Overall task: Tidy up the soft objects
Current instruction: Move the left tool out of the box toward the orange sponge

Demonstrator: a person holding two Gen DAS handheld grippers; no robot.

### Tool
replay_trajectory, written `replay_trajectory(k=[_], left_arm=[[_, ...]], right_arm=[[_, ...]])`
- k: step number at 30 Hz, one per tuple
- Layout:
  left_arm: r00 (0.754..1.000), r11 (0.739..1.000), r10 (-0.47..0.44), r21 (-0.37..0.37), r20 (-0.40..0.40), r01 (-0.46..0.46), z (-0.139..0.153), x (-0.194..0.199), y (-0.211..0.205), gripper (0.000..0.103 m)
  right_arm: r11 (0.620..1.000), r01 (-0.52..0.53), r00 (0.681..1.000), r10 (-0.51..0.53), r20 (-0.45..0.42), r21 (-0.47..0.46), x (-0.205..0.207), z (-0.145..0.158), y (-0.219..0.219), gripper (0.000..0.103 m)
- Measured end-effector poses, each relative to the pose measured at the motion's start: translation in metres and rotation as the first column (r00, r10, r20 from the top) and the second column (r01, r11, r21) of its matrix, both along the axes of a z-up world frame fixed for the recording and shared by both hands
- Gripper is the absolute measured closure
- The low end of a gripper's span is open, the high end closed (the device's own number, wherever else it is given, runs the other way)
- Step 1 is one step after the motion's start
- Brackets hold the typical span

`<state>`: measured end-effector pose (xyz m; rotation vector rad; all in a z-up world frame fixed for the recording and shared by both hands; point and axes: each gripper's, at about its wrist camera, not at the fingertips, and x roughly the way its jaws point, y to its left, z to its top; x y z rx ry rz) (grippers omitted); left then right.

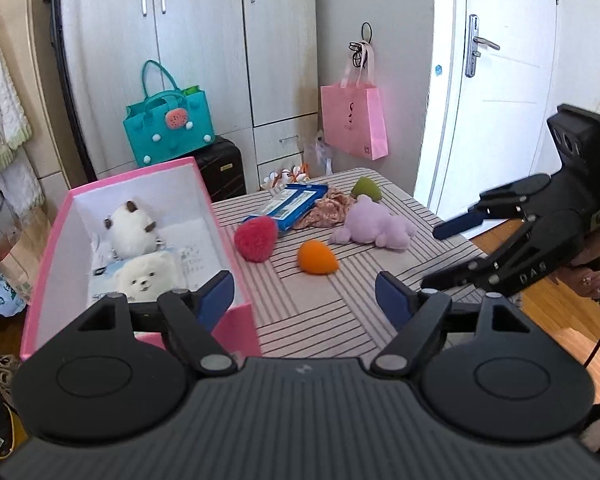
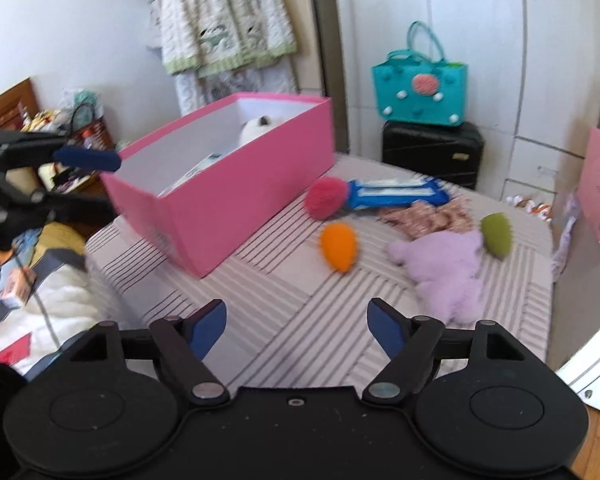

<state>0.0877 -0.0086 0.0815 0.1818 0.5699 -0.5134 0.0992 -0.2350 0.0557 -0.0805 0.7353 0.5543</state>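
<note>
1. On my far left, the left tongs [image 1: 305, 298] hang with their blue pads spread wide and nothing between them, the left pad over the near right corner of the pink box [image 1: 236, 264].
2. The pink box sits open on the left part of the striped desk [image 1: 320, 312]. I see two white plush toys inside: one with brown ears [image 1: 130, 226] toward the far end, and a white bear face [image 1: 146, 276] nearer to me, both lying on printed paper.
3. Just right of the box, a red fuzzy heart [image 1: 257, 241] rests on the desk, touching the corner of a blue packet [image 1: 290, 205].
4. An orange soft egg shape [image 1: 317, 257] lies near the heart, closer to me, apart from everything else.
5. Behind it, a floral cloth [image 1: 328, 210] is bunched against the blue packet.
6. A lilac plush animal [image 1: 374, 226] sprawls to the right of the cloth, with a green soft egg shape [image 1: 366, 188] just behind it.
7. On the far right, the right tongs [image 2: 296, 326] are open and empty too, held beyond the desk's right edge; from their own camera the picture is blurred, with the lilac plush nearest on the right.
8. In the background I see a teal handbag [image 1: 168, 130] standing on a black suitcase [image 1: 224, 168], and a pink paper bag [image 1: 354, 120] hanging on the wardrobe.
</note>
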Motion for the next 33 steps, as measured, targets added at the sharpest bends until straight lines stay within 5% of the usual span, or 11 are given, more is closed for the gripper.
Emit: replay_trajectory(k=[8, 15, 23, 33], left_arm=[[1.000, 1.000, 0.003, -0.017, -0.017, -0.003, -0.020, 0.022, -0.028, 0.025], [0.997, 0.997, 0.057, 0.043, 0.048, -0.059, -0.031, 0.030, -0.054, 0.024], [1.000, 1.000, 0.016, 0.015, -0.024, -0.016, -0.049, 0.052, -0.086, 0.024], [0.988, 0.987, 0.148, 0.069, -0.036, -0.145, -0.091, 0.096, -0.120, 0.026]], right_arm=[[0.998, 0.044, 0.995, -0.047, 0.085, 0.036, 0.019, -0.004, -0.027, 0.019], [0.995, 0.057, 0.994, -0.048, 0.102, -0.088, 0.036, -0.010, -0.038, 0.019], [0.992, 0.082, 0.993, -0.073, 0.096, -0.096, 0.054, -0.016, -0.060, 0.019], [0.990, 0.126, 0.988, -0.120, 0.101, -0.062, 0.082, -0.036, -0.077, 0.020]])
